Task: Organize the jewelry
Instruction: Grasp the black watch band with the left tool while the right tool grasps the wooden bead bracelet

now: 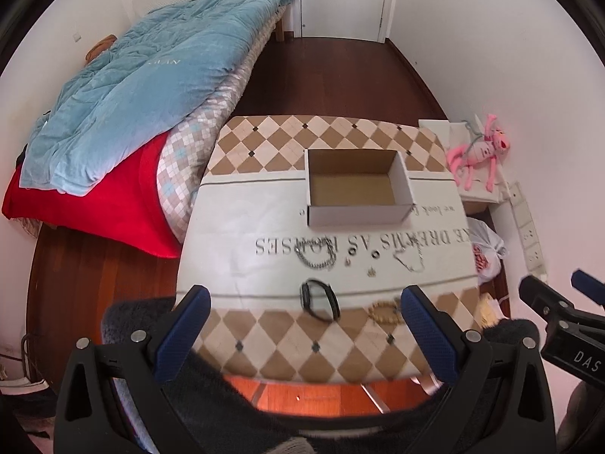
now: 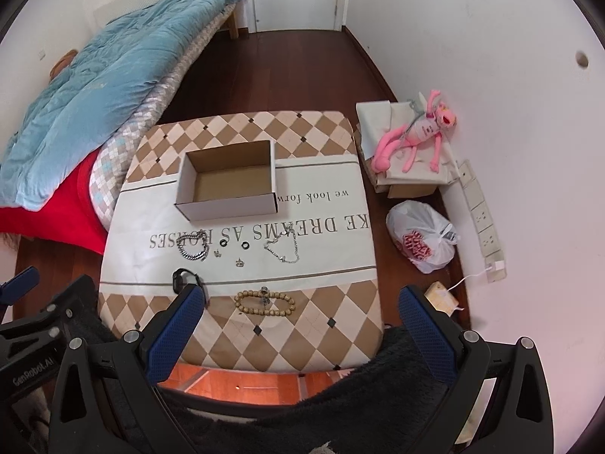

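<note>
You are holding both tools back at the near edge of the tabletop (image 2: pixel 242 344), neither one touching anything. Your left tool (image 1: pixel 304 302) is spread wide and carrying nothing; your right tool (image 2: pixel 302 302) is likewise gaping and carrying nothing.

Nothing appears to be sorted yet: the cardboard box (image 2: pixel 230 181) is sitting empty well ahead of both tools, so you seem to be lining up the first pick.

Just ahead of the right tool, between its fingers, the wooden bead bracelet (image 2: pixel 264 302) is lying flat. The black watch (image 2: pixel 185 280) is peeking out beside its left finger. Farther ahead, short of the box, the chunky silver chain (image 2: pixel 193 247), two dark rings (image 2: pixel 234 244) and the thin silver necklace (image 2: pixel 283 247) are lying in a row.

The beads look like your nearest target: you would be lowering the right tool over them, pinching across the strand, then carrying it forward into the box.
</note>
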### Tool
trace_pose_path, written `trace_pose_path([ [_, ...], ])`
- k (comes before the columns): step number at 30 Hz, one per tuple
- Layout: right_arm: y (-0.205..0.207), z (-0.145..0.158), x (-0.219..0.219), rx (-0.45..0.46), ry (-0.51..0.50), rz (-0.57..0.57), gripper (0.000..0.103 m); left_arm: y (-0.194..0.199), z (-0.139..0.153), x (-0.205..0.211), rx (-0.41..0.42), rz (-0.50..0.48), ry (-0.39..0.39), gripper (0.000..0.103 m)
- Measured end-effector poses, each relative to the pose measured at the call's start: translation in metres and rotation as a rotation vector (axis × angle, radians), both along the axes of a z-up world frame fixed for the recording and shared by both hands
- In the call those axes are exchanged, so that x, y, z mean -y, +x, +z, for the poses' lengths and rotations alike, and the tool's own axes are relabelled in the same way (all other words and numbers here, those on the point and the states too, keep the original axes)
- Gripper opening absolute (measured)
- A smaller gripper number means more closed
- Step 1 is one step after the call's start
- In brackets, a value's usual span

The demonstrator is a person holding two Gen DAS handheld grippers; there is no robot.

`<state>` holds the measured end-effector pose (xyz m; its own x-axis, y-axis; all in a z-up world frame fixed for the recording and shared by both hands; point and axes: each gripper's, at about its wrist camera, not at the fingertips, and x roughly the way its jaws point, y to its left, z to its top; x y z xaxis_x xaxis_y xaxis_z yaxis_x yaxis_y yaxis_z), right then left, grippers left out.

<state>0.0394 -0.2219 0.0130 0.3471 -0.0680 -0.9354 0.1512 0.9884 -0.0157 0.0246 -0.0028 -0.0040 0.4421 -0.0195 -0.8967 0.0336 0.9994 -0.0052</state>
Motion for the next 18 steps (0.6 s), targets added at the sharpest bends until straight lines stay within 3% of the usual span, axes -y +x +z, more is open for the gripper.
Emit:
trace_pose_path([
  [6, 0.02, -0.087, 0.015, -0.119, 0.01, -0.046, 0.101, 0.035, -0.066, -0.007, -0.065, 0.037, 0.073, 0.102],
  [9, 0.021, -0.142, 0.018, -0.2, 0.035, -0.066, 0.085, 0.045, -0.108, -0.012, -0.141, 0.059, 0.088, 0.102],
  [11, 0.02, -0.17, 0.02, -0.234, 0.064, -0.084, 0.078, 0.048, -0.13, -0.014, -0.173, 0.066, 0.098, 0.094],
  [13, 0.021, -0.197, 0.02, -0.267, 0.095, -0.094, 0.072, 0.051, -0.154, -0.016, -0.229, 0.071, 0.103, 0.076],
  [18, 0.022, -0.236, 0.015, -0.324, 0.124, -0.111, 0.062, 0.054, -0.198, -0.02, -0.341, 0.071, 0.04, 0.057],
])
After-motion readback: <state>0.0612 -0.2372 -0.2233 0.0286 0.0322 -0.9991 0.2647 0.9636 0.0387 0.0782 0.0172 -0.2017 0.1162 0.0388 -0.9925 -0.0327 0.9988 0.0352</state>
